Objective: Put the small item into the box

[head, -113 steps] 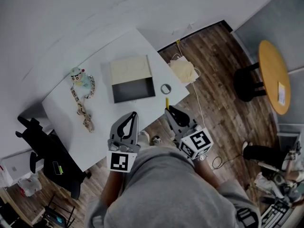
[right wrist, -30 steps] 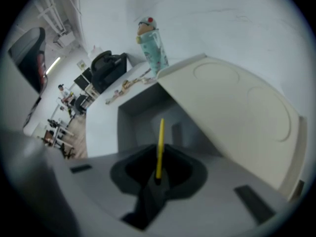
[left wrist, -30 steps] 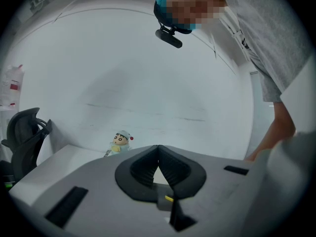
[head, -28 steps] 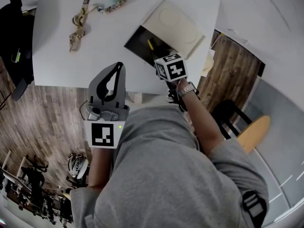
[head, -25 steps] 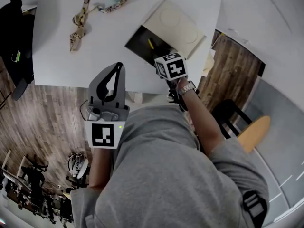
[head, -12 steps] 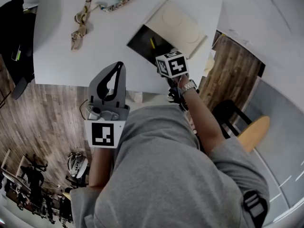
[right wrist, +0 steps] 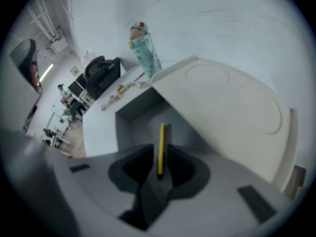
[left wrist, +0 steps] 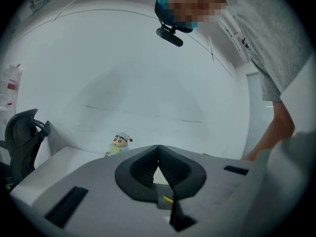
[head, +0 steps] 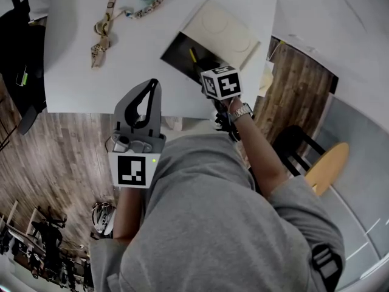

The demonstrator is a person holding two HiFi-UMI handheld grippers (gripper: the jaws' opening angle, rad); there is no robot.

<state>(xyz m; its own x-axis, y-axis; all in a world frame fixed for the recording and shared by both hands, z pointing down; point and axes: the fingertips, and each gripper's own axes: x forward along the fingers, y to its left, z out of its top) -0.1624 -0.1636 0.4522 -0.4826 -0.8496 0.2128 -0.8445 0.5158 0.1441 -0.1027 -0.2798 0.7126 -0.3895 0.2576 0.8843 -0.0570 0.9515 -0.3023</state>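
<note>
Left gripper, jaws pressed together on nothing, waits at the white table's near edge; right gripper pinches the thin yellow stick, its tip inside the open grey box, where a tilted release could leave it propped against the wall

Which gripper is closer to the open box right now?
Right. The right gripper is at the box, holding a yellow stick over it; the left gripper sits back at the table edge, short of the box.
</note>
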